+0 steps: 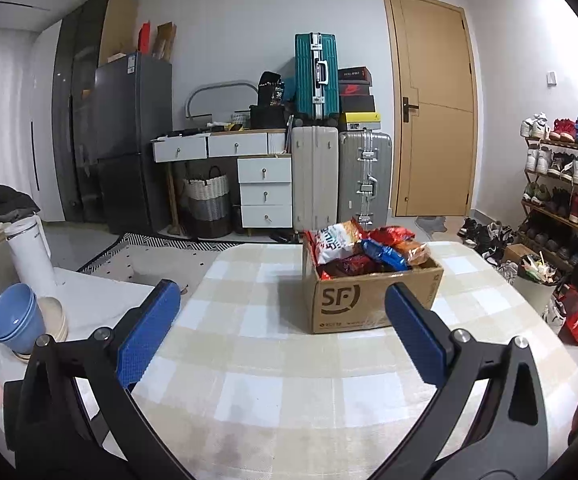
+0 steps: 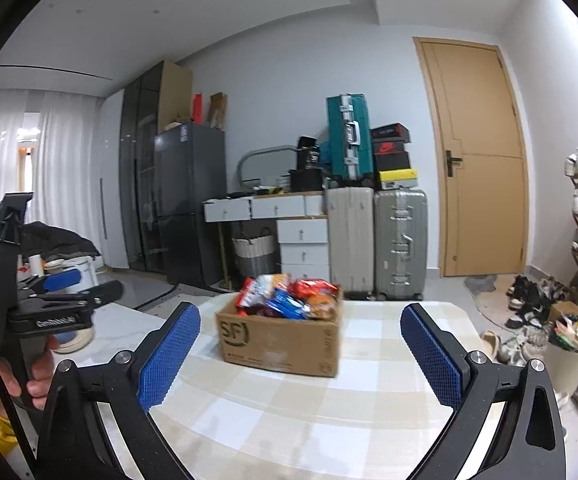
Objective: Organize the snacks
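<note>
**On the checked table: snack box full, both grippers empty**

Left wrist view: left gripper [image 1: 283, 330] hovers above the checked tablecloth [image 1: 257, 360], blue pads [image 1: 149, 332] spread wide, nothing between them. Cardboard box [image 1: 369, 292] marked SF sits ahead and slightly right of the gap, well apart from the fingertips, toward the table's far side. Snack packets [image 1: 363, 250] are heaped above its rim: white-and-red bag, blue pack, red and orange ones. Heaped that way probably because the box is the collecting bin, so the sorting looks mostly done or is about to start from the box; cannot tell which. Wide jaws fit a ready stance for a bulky packet. Only this view shows the stacked blue bowls [image 1: 15, 320] and the white kettle [image 1: 29, 256] on the side surface to the left, plus the full shoe rack [image 1: 561, 176] at right.

Right wrist view: right gripper [image 2: 301, 352] also spread, empty, pads [image 2: 169, 356] framing the same box [image 2: 281, 340] from further right, so the box reads left of centre. Box and packets [image 2: 289, 296] are slightly blurred. No loose snacks on the cloth [image 2: 309, 420] in either view. Only this view shows the left gripper [image 2: 59, 284] from outside, held in a bare hand [image 2: 29, 376] at left, with a yellow sleeve at the edge; its jaw gap is not clear from this angle.
</note>
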`<state>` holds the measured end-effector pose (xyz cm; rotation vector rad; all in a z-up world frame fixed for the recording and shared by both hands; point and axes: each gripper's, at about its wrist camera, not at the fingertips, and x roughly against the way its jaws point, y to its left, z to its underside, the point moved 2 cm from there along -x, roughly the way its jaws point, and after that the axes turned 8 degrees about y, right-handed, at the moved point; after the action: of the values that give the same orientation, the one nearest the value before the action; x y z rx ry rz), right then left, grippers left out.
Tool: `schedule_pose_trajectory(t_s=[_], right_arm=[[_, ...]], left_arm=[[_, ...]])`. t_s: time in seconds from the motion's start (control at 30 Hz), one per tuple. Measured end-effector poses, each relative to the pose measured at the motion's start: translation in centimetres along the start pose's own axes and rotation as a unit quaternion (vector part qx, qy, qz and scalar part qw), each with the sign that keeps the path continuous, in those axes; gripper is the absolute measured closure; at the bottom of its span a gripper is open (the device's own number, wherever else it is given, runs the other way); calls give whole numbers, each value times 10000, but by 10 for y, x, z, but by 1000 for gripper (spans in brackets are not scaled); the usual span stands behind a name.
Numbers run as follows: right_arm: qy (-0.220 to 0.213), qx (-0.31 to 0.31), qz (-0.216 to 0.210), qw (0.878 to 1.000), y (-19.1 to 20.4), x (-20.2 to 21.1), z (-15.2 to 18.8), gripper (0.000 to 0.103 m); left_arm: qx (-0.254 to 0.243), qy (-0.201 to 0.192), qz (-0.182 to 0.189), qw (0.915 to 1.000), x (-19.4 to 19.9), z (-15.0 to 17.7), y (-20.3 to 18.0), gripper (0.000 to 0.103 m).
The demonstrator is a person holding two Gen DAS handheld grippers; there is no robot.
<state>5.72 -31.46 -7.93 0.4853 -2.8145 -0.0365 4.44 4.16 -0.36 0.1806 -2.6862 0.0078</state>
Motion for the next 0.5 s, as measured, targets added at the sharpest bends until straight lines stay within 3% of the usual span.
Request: schedule_pose_trajectory(t_s=[0.27,0.5], right_arm=[[81,-61,499,9987,-31,-24,43,1],[49,-230,679,9974,-49,-33,69,1]], left_arm=[[25,376,37,9993,-53,41,-3,1],[-5,375,80,9993,-95,74,-7,1]])
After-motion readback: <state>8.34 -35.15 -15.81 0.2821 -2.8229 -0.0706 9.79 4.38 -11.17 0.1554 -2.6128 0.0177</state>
